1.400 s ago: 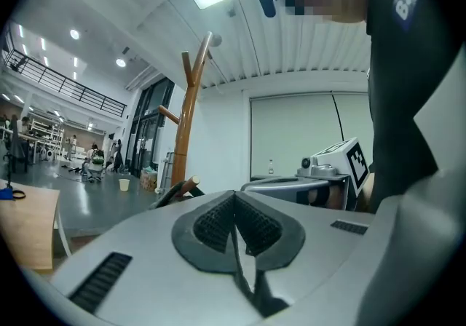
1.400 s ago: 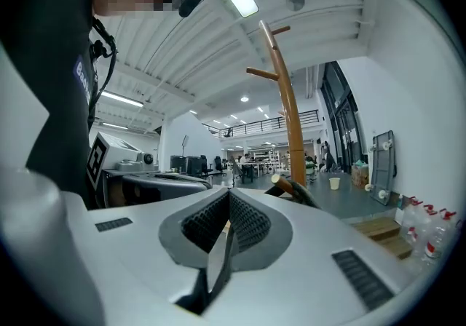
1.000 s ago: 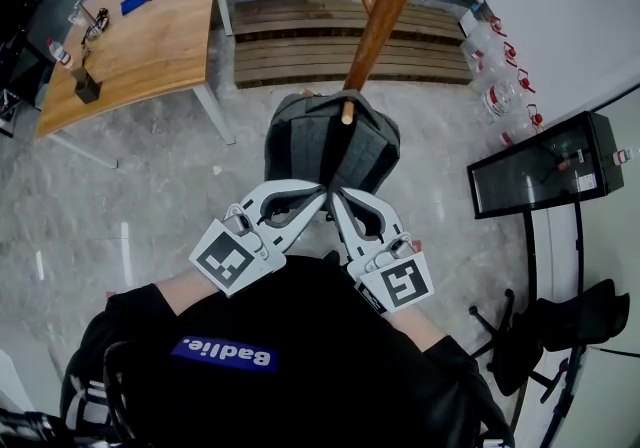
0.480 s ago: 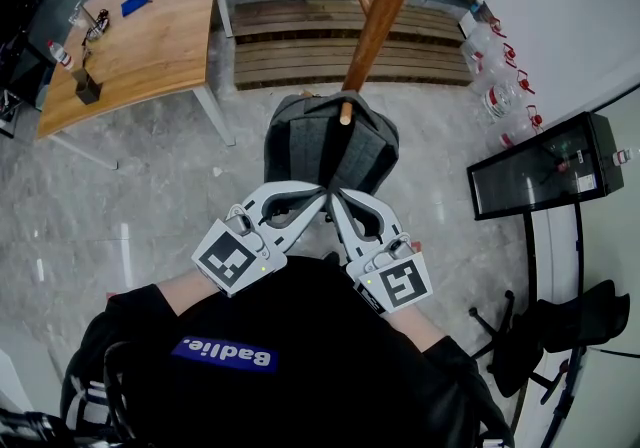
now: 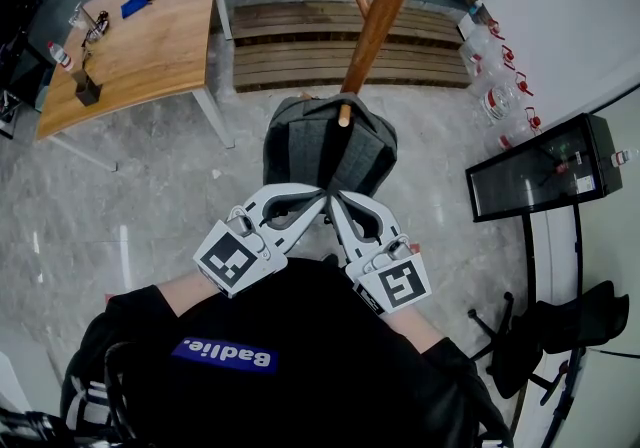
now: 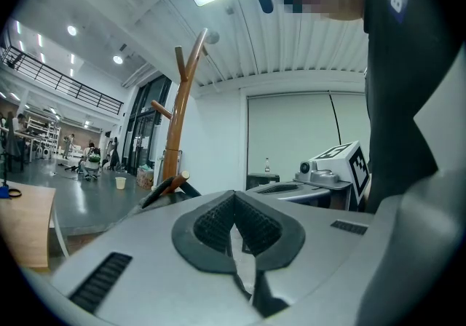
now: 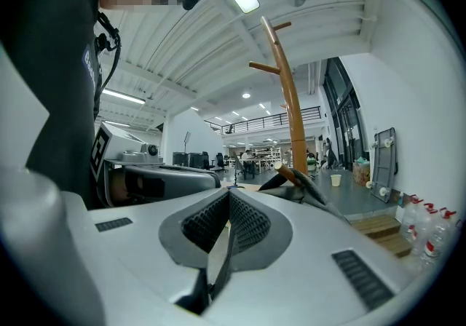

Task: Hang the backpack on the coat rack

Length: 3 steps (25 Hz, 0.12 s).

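A grey backpack (image 5: 330, 151) hangs by its top loop from a low peg (image 5: 343, 116) of the wooden coat rack (image 5: 385, 11). My left gripper (image 5: 318, 198) and right gripper (image 5: 337, 198) meet tip to tip at the pack's near edge. Both are shut, each with a thin dark strap pinched between its pads. In the left gripper view the left gripper (image 6: 234, 199) points toward the rack's pole (image 6: 175, 135) and the dark loop over the peg (image 6: 173, 183). From the right gripper (image 7: 229, 199) I see the pole (image 7: 291, 113) and the peg (image 7: 287, 170) with the loop over it.
A wooden table (image 5: 140, 36) stands at the far left, a slatted wooden platform (image 5: 300, 46) behind the rack. Water bottles (image 5: 495, 76) and a black glass case (image 5: 545, 166) line the right wall. A black chair (image 5: 560, 331) sits at the right front.
Almost nothing differs. The backpack and both grippers have edged slightly upward in the head view; both grippers stay shut.
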{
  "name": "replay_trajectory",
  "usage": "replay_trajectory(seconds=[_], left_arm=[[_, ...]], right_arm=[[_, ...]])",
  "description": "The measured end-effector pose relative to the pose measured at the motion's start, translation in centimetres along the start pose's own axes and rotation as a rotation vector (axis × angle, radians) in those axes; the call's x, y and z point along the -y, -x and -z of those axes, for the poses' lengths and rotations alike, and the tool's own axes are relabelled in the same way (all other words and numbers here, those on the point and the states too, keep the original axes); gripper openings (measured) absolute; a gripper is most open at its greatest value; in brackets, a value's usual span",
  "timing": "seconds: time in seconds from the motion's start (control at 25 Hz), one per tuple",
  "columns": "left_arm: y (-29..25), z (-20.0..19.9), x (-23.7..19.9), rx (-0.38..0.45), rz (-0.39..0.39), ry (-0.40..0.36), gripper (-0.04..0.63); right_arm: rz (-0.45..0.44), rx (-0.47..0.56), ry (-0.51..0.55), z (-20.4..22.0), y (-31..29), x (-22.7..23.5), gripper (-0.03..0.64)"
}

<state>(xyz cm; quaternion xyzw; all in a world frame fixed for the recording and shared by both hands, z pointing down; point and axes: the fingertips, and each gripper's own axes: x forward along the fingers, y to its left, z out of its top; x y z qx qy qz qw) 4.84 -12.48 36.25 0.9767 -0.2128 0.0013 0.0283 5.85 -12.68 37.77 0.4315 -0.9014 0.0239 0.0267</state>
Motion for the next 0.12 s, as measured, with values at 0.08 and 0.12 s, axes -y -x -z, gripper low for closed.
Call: replay_trajectory(seconds=[0.08, 0.12], left_arm=[[0.00, 0.01, 0.05, 0.002, 0.003, -0.006, 0.009], [0.00, 0.01, 0.07, 0.003, 0.004, -0.008, 0.009]], right_arm=[[0.001, 0.001, -0.001, 0.03, 0.03, 0.00, 0.006], [0.001, 0.002, -0.002, 0.04, 0.05, 0.00, 0.006]])
